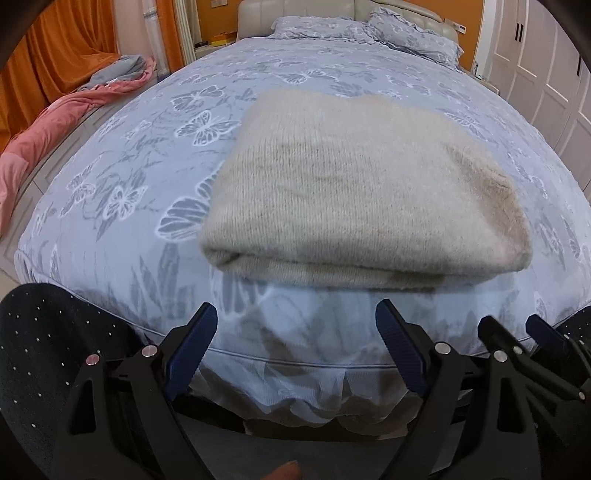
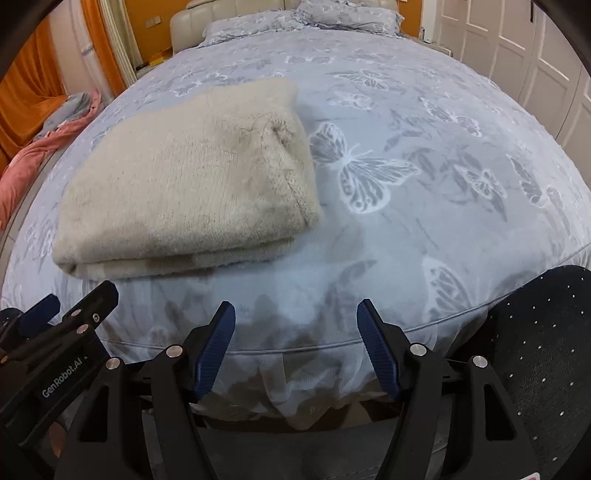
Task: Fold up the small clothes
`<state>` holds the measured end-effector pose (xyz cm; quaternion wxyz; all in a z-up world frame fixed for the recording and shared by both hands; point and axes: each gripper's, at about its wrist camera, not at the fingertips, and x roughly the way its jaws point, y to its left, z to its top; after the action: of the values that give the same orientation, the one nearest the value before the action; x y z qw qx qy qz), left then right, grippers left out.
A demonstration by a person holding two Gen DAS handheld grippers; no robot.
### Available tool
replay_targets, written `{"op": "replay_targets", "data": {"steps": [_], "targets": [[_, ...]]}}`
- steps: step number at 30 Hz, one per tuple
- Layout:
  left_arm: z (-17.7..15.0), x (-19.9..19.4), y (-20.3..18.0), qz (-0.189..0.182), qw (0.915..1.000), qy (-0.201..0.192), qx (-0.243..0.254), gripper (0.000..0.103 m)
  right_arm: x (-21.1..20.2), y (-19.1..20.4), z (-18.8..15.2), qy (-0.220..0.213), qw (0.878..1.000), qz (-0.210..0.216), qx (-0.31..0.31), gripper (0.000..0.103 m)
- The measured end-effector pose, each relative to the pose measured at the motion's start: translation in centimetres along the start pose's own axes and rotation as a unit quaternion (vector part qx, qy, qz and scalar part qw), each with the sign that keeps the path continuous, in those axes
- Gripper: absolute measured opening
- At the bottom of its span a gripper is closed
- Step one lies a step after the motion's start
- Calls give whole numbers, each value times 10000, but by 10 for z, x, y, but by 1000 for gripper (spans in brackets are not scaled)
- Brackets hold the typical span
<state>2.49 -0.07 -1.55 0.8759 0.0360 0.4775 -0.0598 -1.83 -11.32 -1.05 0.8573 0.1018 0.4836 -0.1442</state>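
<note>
Both grippers, left (image 1: 295,354) and right (image 2: 295,350), agape before fuzzy folded cream knit (image 1: 354,195).

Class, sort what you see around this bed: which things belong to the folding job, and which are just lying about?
Belongs to the job:
beige knit garment, folded on the bed
left hand-held gripper, open
right hand-held gripper, open

Just lying about:
pink blanket
pillows
orange curtain

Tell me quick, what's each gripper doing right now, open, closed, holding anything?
Left gripper: open, holding nothing, short of the folded beige sweater.
Right gripper: open, holding nothing, over the bed edge.
</note>
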Motion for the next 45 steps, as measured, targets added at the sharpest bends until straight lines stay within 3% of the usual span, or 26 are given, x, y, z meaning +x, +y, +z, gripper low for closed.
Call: {"op": "replay_targets", "data": {"steps": [6,45], "targets": [[-5,-1,-3,137,9999,-106,-2,85,-1,4,-2,-285,9995,-135,-102,69],[-12,-8,-10,640,9975,-271,108,86,-10,14,-6,-543,9977,-282,-305,70]]}}
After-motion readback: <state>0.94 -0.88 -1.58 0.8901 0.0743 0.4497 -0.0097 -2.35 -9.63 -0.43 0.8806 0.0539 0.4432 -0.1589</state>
